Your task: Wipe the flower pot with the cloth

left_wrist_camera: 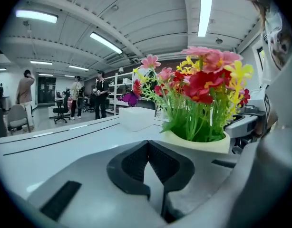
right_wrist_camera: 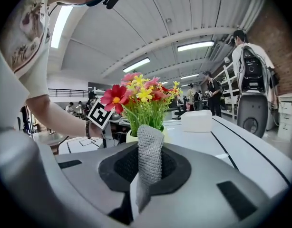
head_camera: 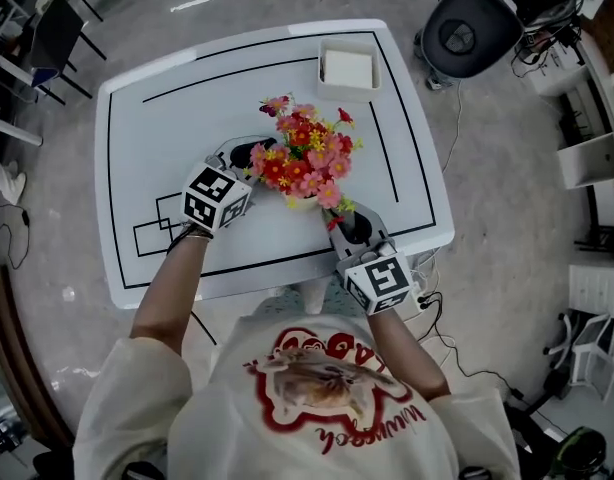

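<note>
A cream flower pot (head_camera: 301,204) with red, pink and yellow flowers (head_camera: 305,153) stands in the middle of the white table (head_camera: 167,128). My left gripper (head_camera: 249,154) rests just left of the pot, and its jaws (left_wrist_camera: 147,148) are shut on nothing, with the pot (left_wrist_camera: 198,141) close on their right. From the near right side my right gripper (head_camera: 349,218) points at the pot. It is shut on a grey knitted cloth (right_wrist_camera: 150,156), which sticks up between the jaws and hides most of the pot (right_wrist_camera: 131,137) behind it.
A white box (head_camera: 348,71) sits at the table's far edge. Black lines mark the tabletop. A black round chair (head_camera: 470,30) stands off the far right corner. People (left_wrist_camera: 99,99) stand in the room beyond the table.
</note>
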A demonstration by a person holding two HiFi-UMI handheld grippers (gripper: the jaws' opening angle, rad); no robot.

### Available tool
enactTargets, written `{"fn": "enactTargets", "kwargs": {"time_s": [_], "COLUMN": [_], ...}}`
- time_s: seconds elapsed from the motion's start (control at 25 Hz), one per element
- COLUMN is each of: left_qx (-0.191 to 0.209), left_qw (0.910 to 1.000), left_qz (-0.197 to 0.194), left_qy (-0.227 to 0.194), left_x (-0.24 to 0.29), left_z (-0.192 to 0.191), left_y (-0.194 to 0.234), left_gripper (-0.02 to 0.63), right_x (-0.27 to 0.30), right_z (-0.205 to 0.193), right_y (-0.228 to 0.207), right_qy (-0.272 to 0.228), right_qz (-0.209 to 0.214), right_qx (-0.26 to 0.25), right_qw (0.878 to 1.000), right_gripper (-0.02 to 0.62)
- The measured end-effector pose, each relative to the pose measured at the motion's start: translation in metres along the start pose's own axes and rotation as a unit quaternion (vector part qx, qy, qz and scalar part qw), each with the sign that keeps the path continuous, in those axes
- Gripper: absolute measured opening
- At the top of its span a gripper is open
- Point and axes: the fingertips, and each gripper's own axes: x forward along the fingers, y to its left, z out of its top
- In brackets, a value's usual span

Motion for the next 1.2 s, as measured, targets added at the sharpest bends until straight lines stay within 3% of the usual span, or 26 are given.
{"fn": "enactTargets", "kwargs": {"time_s": [0.24, 0.52, 0.92, 1.2], "left_qx": [0.017, 0.02, 0.037, 0.034], "left_qw": [0.9971, 0.9948, 0.9952, 0.9954], "left_qz": [-0.071, -0.096, -0.083, -0.077], "left_qy": [0.02, 0.027, 0.035, 0.045], "left_x": [0.001, -0.01, -0.008, -0.001], "left_z": [-0.003, -0.001, 0.012, 0.018], "left_y": [-0.01, -0.029, -0.052, -0.077], "left_gripper": [0.002, 0.002, 0.001, 0.001], "right_x": [0.0, -0.003, -0.004, -0.001], "right_z": [-0.001, 0.002, 0.009, 0.018], "right_y": [-0.006, -0.03, -0.063, -0.099], "right_qy": [-0.003, -0.004, 0.023, 0.032], "right_qz": [-0.008, 0.015, 0.131, 0.179], "right_qx": [0.005, 0.007, -0.042, -0.065], "right_qw": [1.0, 1.0, 0.99, 0.981], "right_gripper": [0.026, 0.026, 0.026, 0.023]}}
